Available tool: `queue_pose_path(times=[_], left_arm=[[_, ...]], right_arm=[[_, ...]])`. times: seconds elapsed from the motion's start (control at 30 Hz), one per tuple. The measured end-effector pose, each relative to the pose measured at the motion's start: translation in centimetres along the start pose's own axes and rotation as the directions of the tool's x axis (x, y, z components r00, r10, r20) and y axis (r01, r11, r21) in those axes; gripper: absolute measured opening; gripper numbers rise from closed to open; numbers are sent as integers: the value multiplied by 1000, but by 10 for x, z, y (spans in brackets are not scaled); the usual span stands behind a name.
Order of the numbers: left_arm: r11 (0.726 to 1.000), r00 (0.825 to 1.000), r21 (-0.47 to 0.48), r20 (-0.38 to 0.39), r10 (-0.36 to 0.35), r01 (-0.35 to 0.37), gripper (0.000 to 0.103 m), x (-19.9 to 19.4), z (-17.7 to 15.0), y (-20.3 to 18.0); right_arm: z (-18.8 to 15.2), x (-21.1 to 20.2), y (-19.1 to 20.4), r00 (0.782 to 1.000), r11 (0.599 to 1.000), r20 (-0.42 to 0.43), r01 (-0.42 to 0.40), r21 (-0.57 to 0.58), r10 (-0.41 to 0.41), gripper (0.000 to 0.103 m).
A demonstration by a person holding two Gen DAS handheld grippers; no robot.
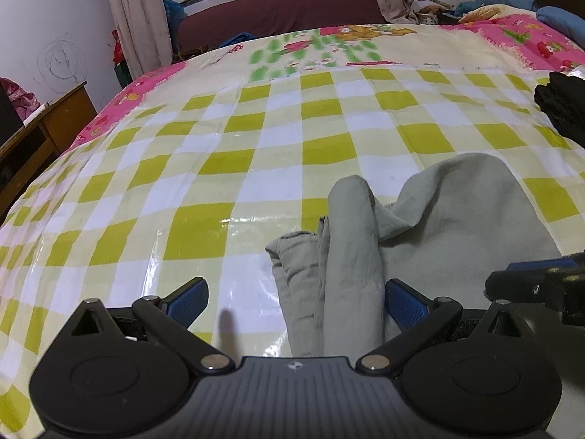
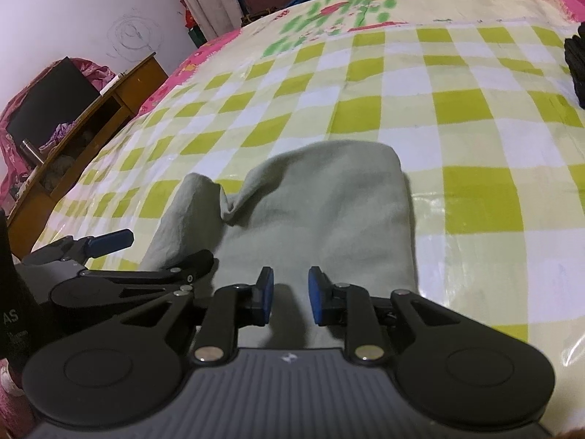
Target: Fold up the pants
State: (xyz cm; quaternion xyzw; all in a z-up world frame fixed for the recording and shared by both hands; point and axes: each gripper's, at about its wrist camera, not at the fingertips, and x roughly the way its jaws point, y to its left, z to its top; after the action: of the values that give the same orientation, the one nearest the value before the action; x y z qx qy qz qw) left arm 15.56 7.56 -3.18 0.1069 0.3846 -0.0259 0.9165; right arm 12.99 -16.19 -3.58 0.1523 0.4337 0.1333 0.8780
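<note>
Left wrist view: pale grey-green pants, bunched and partly folded, on the bed's green-checked plastic cover. Left hand-held gripper: jaws spread wide, a raised fold between them, ungripped. Right wrist view: right hand-held gripper, jaws narrowly parted over the pants, holding nothing. Dark folded clothing well apart.

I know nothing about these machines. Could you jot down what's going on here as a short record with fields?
Garment: grey-green pants, partly folded and bunched
Surface: bed with green-and-white checked cover
Left tool: open wide, a raised fold of the pants between its fingers
Right tool: open, narrower gap, over the near edge of the pants
Also there: dark folded clothes at the bed's right side; wooden desk on the left
</note>
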Motion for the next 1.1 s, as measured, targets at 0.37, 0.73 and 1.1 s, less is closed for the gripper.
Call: queue_pose_path(times=[0.37, 0.73, 1.1], left_arm=[[1000, 1000, -21, 6, -16, 16, 103, -6, -17, 1], [995, 999, -95, 32, 7, -4, 103, -23, -24, 30], [983, 999, -178, -1, 51, -51, 103, -36, -33, 62]], right_arm=[[-13, -6, 3, 1000, 1000, 5, 20, 7, -20, 24], [-22, -45, 1, 993, 995, 67, 96, -2, -95, 30], [-22, -55, -33, 995, 994, 72, 60, 90, -66, 47]])
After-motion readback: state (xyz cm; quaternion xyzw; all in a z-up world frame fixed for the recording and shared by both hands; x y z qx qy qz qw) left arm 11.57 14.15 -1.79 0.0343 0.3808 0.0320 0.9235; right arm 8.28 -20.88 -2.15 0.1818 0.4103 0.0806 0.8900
